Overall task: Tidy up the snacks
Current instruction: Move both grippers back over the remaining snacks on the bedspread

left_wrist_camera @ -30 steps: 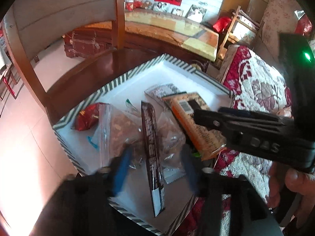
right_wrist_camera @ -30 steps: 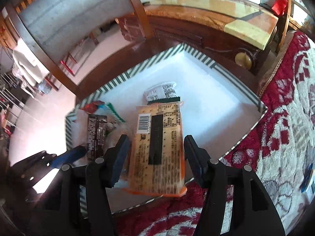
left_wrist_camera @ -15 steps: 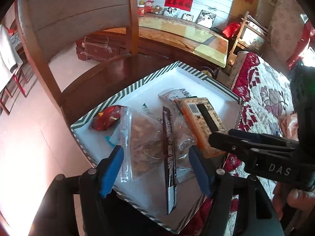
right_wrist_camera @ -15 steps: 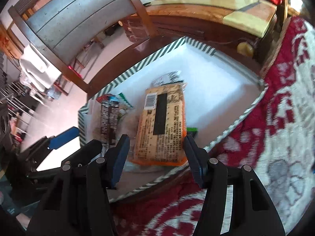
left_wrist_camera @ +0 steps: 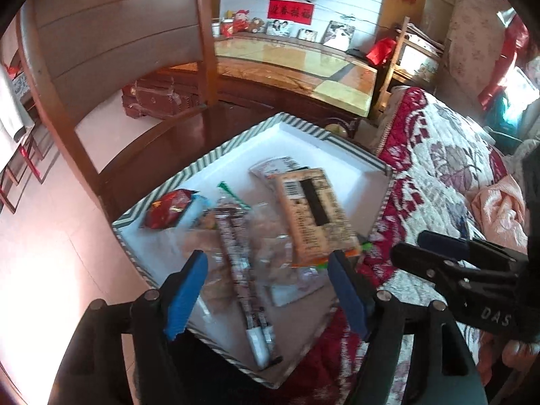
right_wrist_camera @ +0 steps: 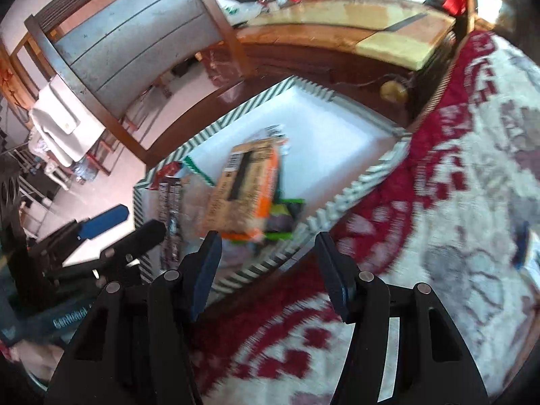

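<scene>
A white tray with a green-striped rim (left_wrist_camera: 202, 165) holds the snacks. In it lie a red packet (left_wrist_camera: 167, 209), a clear bag of brown pieces (left_wrist_camera: 270, 246), a long dark bar (left_wrist_camera: 236, 256), an orange packet (left_wrist_camera: 314, 216) and a grey-white packet (left_wrist_camera: 275, 167). My left gripper (left_wrist_camera: 266, 290) hovers over the tray's near end. Its jaws are opening, and the bar lies below them untouched. My right gripper (right_wrist_camera: 270, 270) is open and empty above the tray rim (right_wrist_camera: 354, 185) and the quilt. The orange packet (right_wrist_camera: 246, 189) lies ahead of it, with a green packet (right_wrist_camera: 287, 216) beneath.
The tray rests on a dark wooden seat (left_wrist_camera: 162, 148) with a tall chair back (left_wrist_camera: 101, 54) behind it. A red and white quilt (left_wrist_camera: 438, 168) lies to the right. A glossy wooden cabinet (left_wrist_camera: 297, 67) runs along the back. A person's fingers (left_wrist_camera: 516, 354) grip the right tool.
Both grippers have drawn back from the tray. The left jaws have widened. The right gripper has slid off the orange packet toward the quilt; the packet stays in the tray.
</scene>
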